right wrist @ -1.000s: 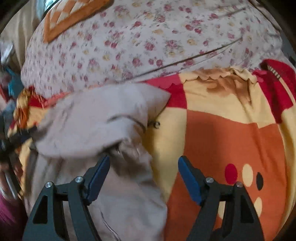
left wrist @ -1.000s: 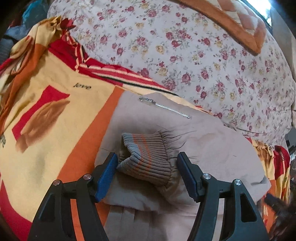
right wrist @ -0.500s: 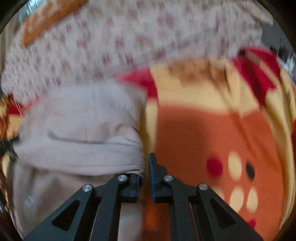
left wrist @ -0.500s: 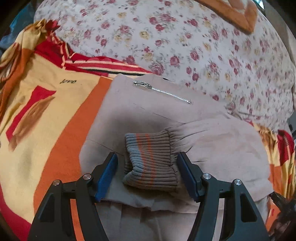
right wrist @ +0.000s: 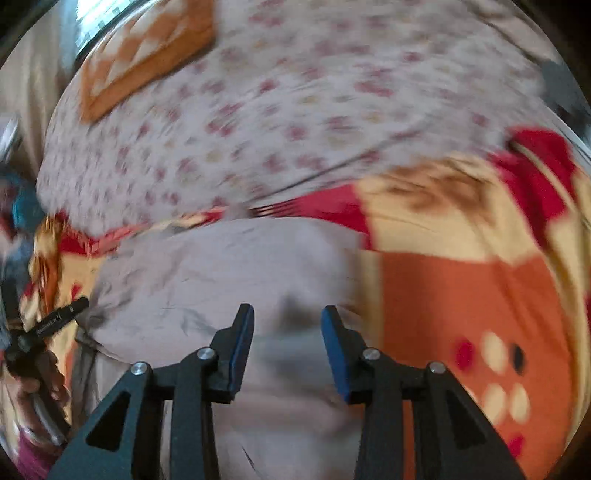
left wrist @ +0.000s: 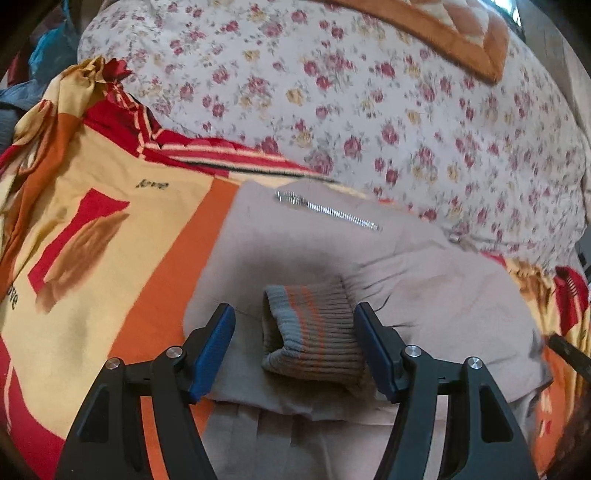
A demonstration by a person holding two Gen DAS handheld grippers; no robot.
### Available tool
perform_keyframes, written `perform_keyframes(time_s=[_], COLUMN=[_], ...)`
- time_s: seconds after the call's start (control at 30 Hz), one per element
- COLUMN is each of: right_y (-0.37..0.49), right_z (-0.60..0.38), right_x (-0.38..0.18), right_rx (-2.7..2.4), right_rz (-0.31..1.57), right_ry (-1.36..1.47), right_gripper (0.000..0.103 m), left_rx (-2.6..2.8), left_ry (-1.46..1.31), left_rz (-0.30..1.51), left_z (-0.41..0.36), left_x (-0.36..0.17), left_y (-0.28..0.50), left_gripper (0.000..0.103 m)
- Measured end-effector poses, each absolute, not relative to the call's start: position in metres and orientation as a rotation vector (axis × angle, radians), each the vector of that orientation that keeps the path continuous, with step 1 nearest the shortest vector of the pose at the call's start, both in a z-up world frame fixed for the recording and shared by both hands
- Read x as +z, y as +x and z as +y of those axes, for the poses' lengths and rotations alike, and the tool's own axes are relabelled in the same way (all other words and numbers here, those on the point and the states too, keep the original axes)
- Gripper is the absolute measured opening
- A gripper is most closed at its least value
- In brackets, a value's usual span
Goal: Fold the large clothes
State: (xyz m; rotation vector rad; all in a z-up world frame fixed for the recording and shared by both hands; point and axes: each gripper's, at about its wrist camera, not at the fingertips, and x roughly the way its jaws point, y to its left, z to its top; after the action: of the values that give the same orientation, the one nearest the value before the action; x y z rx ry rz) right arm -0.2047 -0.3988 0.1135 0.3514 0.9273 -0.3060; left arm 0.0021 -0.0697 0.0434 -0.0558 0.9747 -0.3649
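Left gripper [left wrist: 294, 345] is low over the beige jacket [left wrist: 288, 251], fingers [left wrist: 214, 347] spread wide. The ribbed cuff [left wrist: 314, 332] of the sleeve sits right between them, grey with orange stripes, close up against the right-hand pad and clear of the left one; nothing is squeezed. The cuff lies on top of the folded jacket body, with the sleeve [left wrist: 443, 295] running off to the right of the view.

Over on the right wrist view, it's blurry. The right gripper [right wrist: 287, 349] hangs above the jacket [right wrist: 221, 273] too, its fingers [right wrist: 242, 347] parting as we watch, a clear gap between the blue pads and only the flat beige cloth below them, none of it pinched. At the left edge of that view, the black body of the other gripper and a hand [right wrist: 37, 384] on it.

Further out, the jacket's silver zip [left wrist: 328, 212] lies slanted across the upper panel. The whole garment rests on the bed, on a blanket [left wrist: 92, 266] of yellow, orange and red blocks with the word "love" printed on it. Beyond the blanket, a floral quilt [left wrist: 332, 96] bulges up, white with small red roses, and past that an orange-edged cushion [left wrist: 458, 33] at the far top.
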Motion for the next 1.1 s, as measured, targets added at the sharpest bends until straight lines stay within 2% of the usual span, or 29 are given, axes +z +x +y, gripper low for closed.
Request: perform_keyframes(time_s=[0.17,0.23,0.37,0.57,0.73,0.83,0.93,1.0,1.1], right_y=[-0.148,-0.143,-0.149,-0.208,-0.222,-0.23,-0.252,-0.269,-0.283], right_z=[-0.394,-0.406,-0.417,-0.404,-0.414,-0.422,-0.426,-0.429,-0.427], right_x=[0.049,0.035,0.05,0.082,0.056,0.063,0.091,0.103,0.101], right_rx=[-0.351,-0.357,-0.355,-0.354,-0.404,-0.396,-0.414,-0.426,-0.391], right_rz=[1.047,1.002,1.013,0.999,1.123,1.088,0.997,0.978,1.019], right_ry=[0.236,0.264,0.331,0.27,0.185,0.273,0.3,0.328,0.356], right_gripper=[0.04,0.042,0.043,0.047,0.049,0.049,0.055,0.066,0.067], left_rx=[-0.334,-0.327,-0.325,-0.324,-0.324,-0.35,-0.382,-0.39,-0.399], left_ry=[0.04,0.049,0.063,0.055,0.059,0.039,0.007,-0.013,-0.045], left_rz=[0.987,0.983,0.97,0.968,0.961,0.96,0.958,0.97,0.982], left_z=[-0.084,-0.086,-0.085,-0.083,-0.083,-0.074,-0.059,-0.049,-0.034], left_x=[0.026,0.024,0.025,0.026,0.027,0.036,0.047,0.052,0.061], left_y=[0.005,0.006,0.004,0.004,0.001,-0.006,-0.018,-0.025,-0.042], left_gripper=[0.062,0.062,0.062,0.062,0.062,0.062,0.062,0.062,0.062])
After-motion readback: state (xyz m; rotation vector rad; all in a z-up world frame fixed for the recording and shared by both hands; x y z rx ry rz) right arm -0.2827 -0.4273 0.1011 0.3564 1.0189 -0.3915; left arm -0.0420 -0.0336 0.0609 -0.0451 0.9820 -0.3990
